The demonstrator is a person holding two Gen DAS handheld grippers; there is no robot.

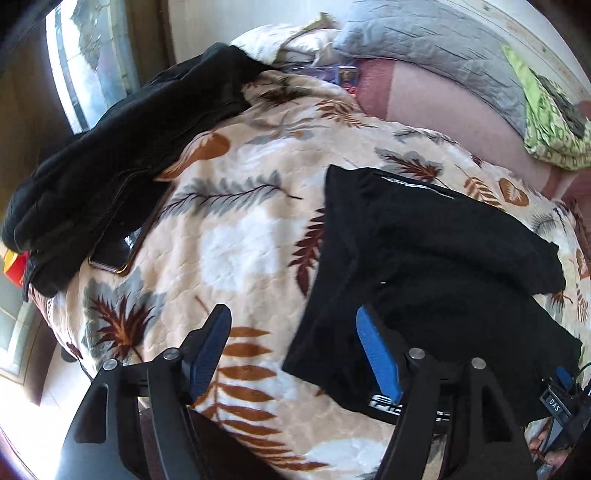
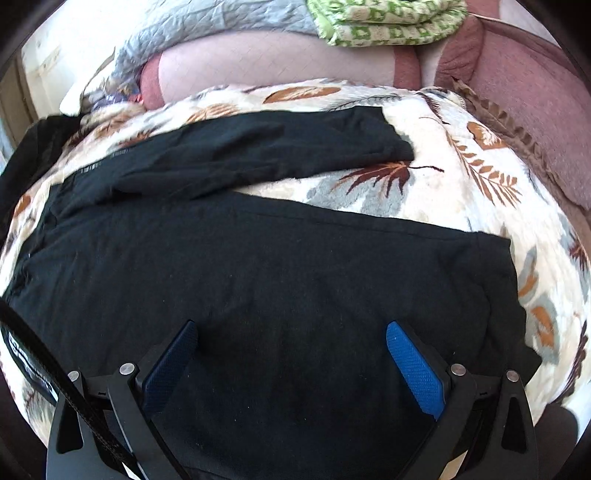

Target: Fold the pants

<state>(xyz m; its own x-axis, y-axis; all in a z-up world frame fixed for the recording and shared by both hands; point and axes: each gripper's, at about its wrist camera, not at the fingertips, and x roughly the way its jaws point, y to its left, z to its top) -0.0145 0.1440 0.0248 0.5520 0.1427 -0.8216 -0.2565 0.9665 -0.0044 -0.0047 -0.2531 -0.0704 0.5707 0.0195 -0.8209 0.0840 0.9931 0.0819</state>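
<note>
Black pants lie spread on a leaf-patterned blanket on a bed. One leg angles away at the far side. In the left wrist view the pants lie at the right, with a white logo at the near edge. My left gripper is open, its right finger over the pants' left edge, its left finger over the blanket. My right gripper is open and empty just above the middle of the pants.
Another dark garment is piled at the left edge of the bed, with a phone beside it. A grey quilt and a green patterned cloth lie at the far side. A window is at the far left.
</note>
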